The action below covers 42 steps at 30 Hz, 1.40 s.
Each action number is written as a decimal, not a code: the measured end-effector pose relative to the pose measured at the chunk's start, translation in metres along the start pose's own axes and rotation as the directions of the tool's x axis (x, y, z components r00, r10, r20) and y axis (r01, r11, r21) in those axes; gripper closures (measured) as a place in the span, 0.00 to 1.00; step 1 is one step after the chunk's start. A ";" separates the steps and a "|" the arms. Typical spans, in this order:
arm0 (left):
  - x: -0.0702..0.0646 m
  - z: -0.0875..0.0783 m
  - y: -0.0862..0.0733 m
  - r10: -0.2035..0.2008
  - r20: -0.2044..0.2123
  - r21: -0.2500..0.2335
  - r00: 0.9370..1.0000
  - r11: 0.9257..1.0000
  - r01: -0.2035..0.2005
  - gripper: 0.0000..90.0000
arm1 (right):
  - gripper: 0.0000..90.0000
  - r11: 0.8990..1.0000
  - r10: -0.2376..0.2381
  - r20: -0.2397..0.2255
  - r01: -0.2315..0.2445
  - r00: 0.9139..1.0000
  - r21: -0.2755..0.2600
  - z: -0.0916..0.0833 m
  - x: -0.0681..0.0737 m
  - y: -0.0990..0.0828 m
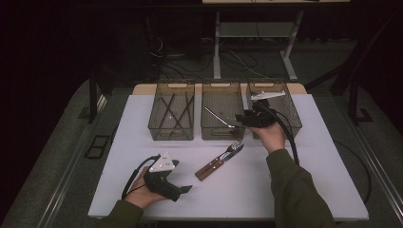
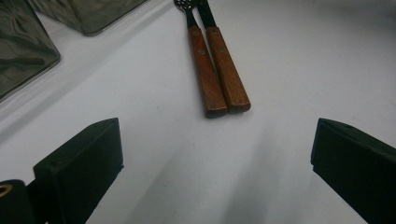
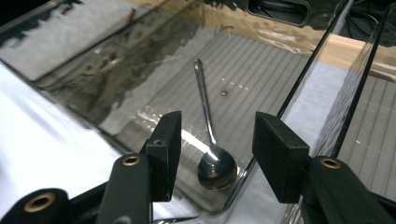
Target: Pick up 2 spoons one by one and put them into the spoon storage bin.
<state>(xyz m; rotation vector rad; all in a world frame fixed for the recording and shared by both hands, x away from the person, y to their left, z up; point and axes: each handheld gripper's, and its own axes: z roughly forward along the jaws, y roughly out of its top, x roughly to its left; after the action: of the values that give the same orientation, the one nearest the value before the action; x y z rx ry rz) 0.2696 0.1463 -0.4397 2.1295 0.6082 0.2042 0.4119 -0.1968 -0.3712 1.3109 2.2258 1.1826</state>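
Note:
A metal spoon (image 1: 219,117) (image 3: 212,158) lies flat on the floor of the middle clear bin (image 1: 222,85) (image 3: 116,79), bowl toward the near wall. My right gripper (image 1: 241,119) (image 3: 218,128) hangs over that bin's near right corner, jaws apart on either side of the spoon's neck and above it, not touching it. On the white table between the bins and me, a fork and a knife (image 1: 221,160) (image 2: 217,70) with wooden handles lie side by side. My left gripper (image 1: 186,189) (image 2: 217,128) rests on the table at the near left, open wide and empty, pointed at those handles.
Three clear bins stand in a row at the table's far side. The left bin (image 1: 171,127) holds several dark chopsticks; the right bin (image 1: 291,116) sits behind my right hand. A cable (image 1: 290,137) trails from the right gripper across the table.

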 end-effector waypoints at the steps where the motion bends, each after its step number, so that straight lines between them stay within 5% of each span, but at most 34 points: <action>1: 0.000 0.000 0.000 0.000 0.000 0.001 1.000 1.000 0.000 0.01 | 0.60 1.000 0.004 -0.013 -0.004 1.000 -0.007 -0.003 -0.001 -0.002; 15: 0.000 0.001 -0.001 -0.004 -0.006 0.010 1.000 1.000 0.004 0.02 | 0.99 0.995 -0.094 -0.085 0.097 0.992 0.029 -0.046 0.000 -0.045; 31: 0.000 0.000 -0.001 -0.005 -0.010 0.005 1.000 1.000 0.005 0.02 | 0.99 0.991 -0.081 -0.081 0.089 0.993 0.104 -0.088 -0.025 -0.100; 42: 0.001 0.000 -0.001 -0.006 -0.014 0.009 1.000 1.000 0.006 0.02 | 0.99 0.976 -0.099 -0.079 0.112 0.992 0.185 -0.107 -0.027 -0.135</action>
<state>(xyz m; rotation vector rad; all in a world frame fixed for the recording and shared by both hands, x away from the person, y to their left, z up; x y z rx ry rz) 0.2697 0.1471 -0.4401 2.1365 0.6249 0.2138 0.2828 -0.3058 -0.4132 1.2180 2.4764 1.0144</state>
